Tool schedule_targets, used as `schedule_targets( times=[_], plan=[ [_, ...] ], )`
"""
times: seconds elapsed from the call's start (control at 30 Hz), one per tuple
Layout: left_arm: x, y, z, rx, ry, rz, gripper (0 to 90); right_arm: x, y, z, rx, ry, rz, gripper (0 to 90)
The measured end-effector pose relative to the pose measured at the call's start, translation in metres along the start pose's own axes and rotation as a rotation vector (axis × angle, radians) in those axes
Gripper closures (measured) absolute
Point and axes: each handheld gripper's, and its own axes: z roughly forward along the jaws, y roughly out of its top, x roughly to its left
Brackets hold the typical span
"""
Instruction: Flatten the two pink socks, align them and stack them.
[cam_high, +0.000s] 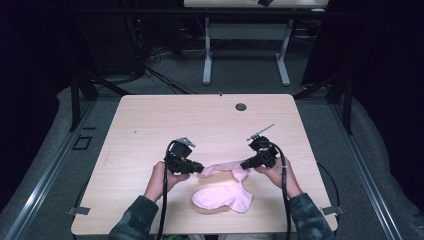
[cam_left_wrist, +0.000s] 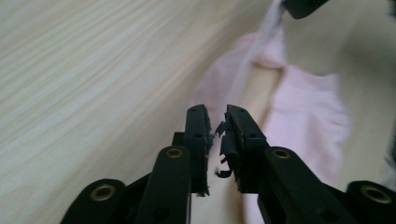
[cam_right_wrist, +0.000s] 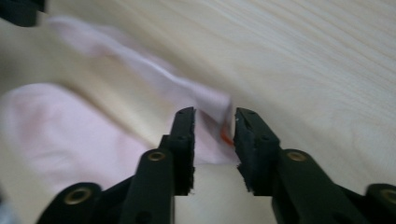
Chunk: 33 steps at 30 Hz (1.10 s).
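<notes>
Pink fabric: we are looking at two soft pink cotton socks. One pale pink ankle sock (cam_high: 222, 198) is lying flat on the light wooden table (cam_high: 150, 125), close to the near edge. The second pink sock (cam_high: 225, 167) is stretching as a band between our two grippers, just behind the flat one.
Containers: we are seeing none on the table, so nothing is sitting inside anything.
Count: we are counting two socks, two black two-jaw hand-held grippers, one table, and one small dark round grommet (cam_high: 241, 107) set in the tabletop near the far edge.
Left gripper (cam_high: 199, 170): we are holding it low over the table, jaws pointing toward the right and meeting the left end of the stretched sock. In the left gripper view (cam_left_wrist: 215, 128) the jaws are standing narrow, with a thin slit between worn pads; we cannot tell whether cloth is pinched there.
Right gripper (cam_high: 243, 165): we are aiming it leftward at the other end of the stretched sock. In the right gripper view (cam_right_wrist: 214, 126) the jaws are standing a little apart with the pink cloth (cam_right_wrist: 205, 105) lying between them, and the pads are not pressing on it.
Hands: our left hand (cam_high: 160, 181) and right hand (cam_high: 275, 175) are coming in from the near edge, camouflage sleeves showing, each wrapped around its gripper's body.
</notes>
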Motion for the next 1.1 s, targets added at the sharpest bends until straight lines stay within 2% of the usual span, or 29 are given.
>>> schedule_targets(
  times=[0.03, 0.07, 0.13, 0.2, 0.23, 0.3, 0.33, 0.43, 0.47, 0.53, 0.57, 0.6, 0.63, 0.67, 0.77, 0.83, 0.87, 0.9, 0.93, 0.97, 1.03, 1.1],
  plan=[
    [0.006, 0.0, 0.007, 0.011, 0.01, -0.03, 71.3, -0.006, 0.003, 0.01, 0.025, -0.044, 0.004, 61.5],
    [0.012, -0.002, 0.012, 0.011, 0.027, -0.054, 65.5, -0.01, 0.005, 0.018, 0.033, -0.063, 0.012, 59.6],
    [0.015, -0.006, 0.014, -0.004, 0.066, -0.059, 60.5, -0.014, 0.002, 0.025, -0.032, -0.063, 0.047, 56.3],
    [0.016, -0.009, 0.011, -0.038, 0.057, -0.082, 52.5, -0.015, -0.002, 0.022, -0.08, -0.089, 0.026, 56.5],
    [0.015, -0.011, 0.008, -0.049, 0.073, -0.078, 50.5, -0.016, -0.003, 0.022, -0.076, -0.088, 0.02, 56.3],
    [0.011, -0.015, 0.0, -0.088, 0.072, -0.073, 46.5, -0.018, -0.006, 0.021, -0.094, -0.093, 0.032, 55.5],
    [0.008, -0.017, -0.004, -0.1, 0.078, -0.062, 44.1, -0.019, -0.008, 0.02, -0.092, -0.087, 0.037, 55.4],
    [-0.002, -0.027, -0.017, -0.143, 0.065, -0.024, 39.3, -0.016, -0.014, 0.015, -0.146, -0.082, 0.034, 55.7],
    [-0.007, -0.032, -0.022, -0.157, 0.071, 0.001, 37.6, -0.015, -0.017, 0.013, -0.172, -0.078, 0.031, 56.1],
    [-0.017, -0.04, -0.025, -0.168, 0.038, 0.036, 36.4, -0.011, -0.023, 0.008, -0.19, -0.062, 0.006, 55.6],
    [-0.021, -0.043, -0.024, -0.156, 0.032, 0.057, 35.7, -0.01, -0.026, 0.007, -0.188, -0.059, 0.005, 55.2],
    [-0.028, -0.046, -0.019, -0.118, 0.045, 0.094, 35.6, -0.009, -0.028, 0.007, -0.186, -0.051, 0.0, 55.1],
    [-0.031, -0.047, -0.015, -0.103, 0.048, 0.108, 35.3, -0.008, -0.03, 0.009, -0.198, -0.043, -0.014, 54.7],
    [-0.035, -0.05, -0.006, -0.081, 0.072, 0.132, 35.9, -0.008, -0.031, 0.01, -0.197, -0.054, -0.02, 54.7],
    [-0.037, -0.049, 0.011, -0.045, 0.108, 0.152, 41.2, -0.01, -0.032, 0.021, -0.192, -0.045, -0.025, 56.0],
    [-0.036, -0.047, 0.019, -0.043, 0.125, 0.152, 51.5, -0.01, -0.032, 0.026, -0.191, -0.049, -0.039, 61.1],
    [-0.035, -0.045, 0.022, -0.049, 0.118, 0.157, 55.3, -0.01, -0.033, 0.028, -0.197, -0.048, -0.043, 63.4],
    [-0.035, -0.043, 0.023, -0.054, 0.119, 0.161, 64.6, -0.009, -0.033, 0.03, -0.183, -0.051, -0.047, 68.3],
    [-0.034, -0.042, 0.023, -0.067, 0.121, 0.156, 69.1, -0.008, -0.034, 0.031, -0.186, -0.061, -0.052, 73.3],
    [-0.033, -0.04, 0.022, -0.086, 0.099, 0.152, 76.6, -0.008, -0.034, 0.032, -0.186, -0.06, -0.056, 77.2],
    [-0.032, -0.036, 0.018, -0.105, 0.078, 0.136, 85.2, -0.007, -0.035, 0.033, -0.182, -0.063, -0.064, 84.5],
    [-0.03, -0.032, 0.013, -0.112, 0.044, 0.106, 87.7, -0.005, -0.035, 0.033, -0.18, -0.068, -0.068, 89.7]
  ],
)
